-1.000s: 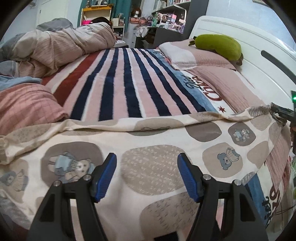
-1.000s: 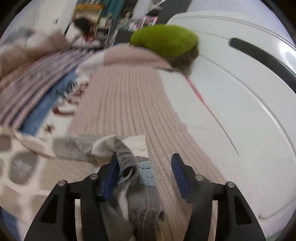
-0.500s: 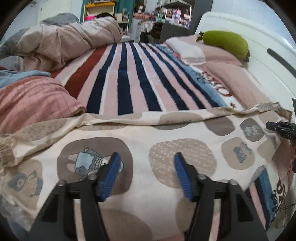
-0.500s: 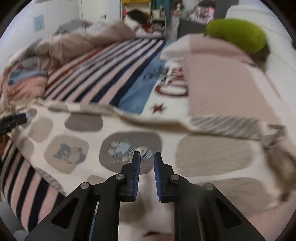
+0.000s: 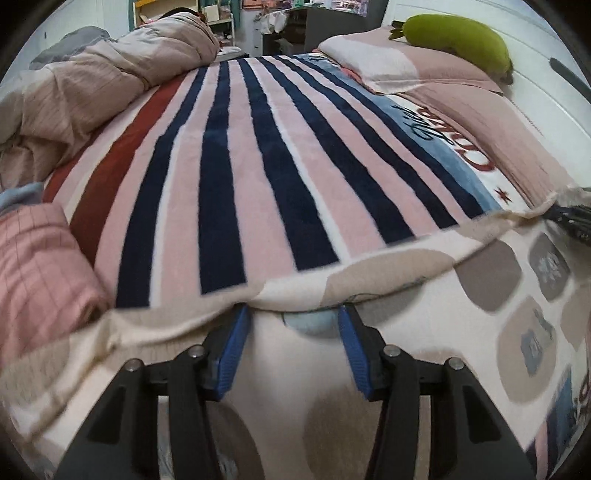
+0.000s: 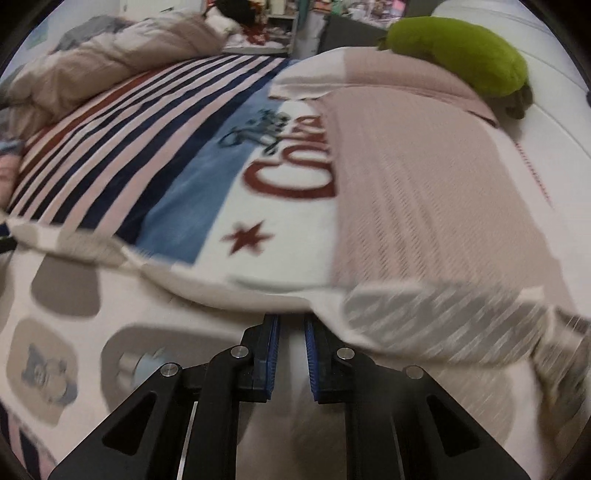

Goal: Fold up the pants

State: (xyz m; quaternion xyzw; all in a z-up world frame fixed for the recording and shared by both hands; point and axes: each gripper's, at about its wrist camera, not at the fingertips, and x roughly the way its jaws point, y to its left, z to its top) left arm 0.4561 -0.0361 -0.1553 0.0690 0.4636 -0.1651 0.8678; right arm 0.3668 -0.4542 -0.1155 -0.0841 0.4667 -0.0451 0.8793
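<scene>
The cream pants (image 5: 424, 280) with grey patches and teddy bears lie across the near edge of the striped bed. My left gripper (image 5: 293, 317) is open, its blue pads (image 5: 236, 339) under the far edge of the fabric, which drapes over the fingertips. In the right wrist view the pants (image 6: 147, 314) fill the lower frame, with the striped waistband (image 6: 443, 314) at right. My right gripper (image 6: 291, 325) is nearly shut, its tips tucked under the fabric edge; whether cloth is pinched is hidden. The right gripper also shows in the left wrist view (image 5: 572, 221).
A striped blanket (image 5: 240, 166) covers the bed. A pink pillow (image 5: 461, 74) and a green plush (image 5: 458, 33) lie by the white headboard (image 6: 554, 122). A bunched beige duvet (image 5: 110, 77) is at far left; a pink quilt (image 5: 33, 269) at near left.
Both grippers have moved forward to the far edge of the pants, which now covers their tips. The right gripper closed a second ago from wide open to a narrow gap.
</scene>
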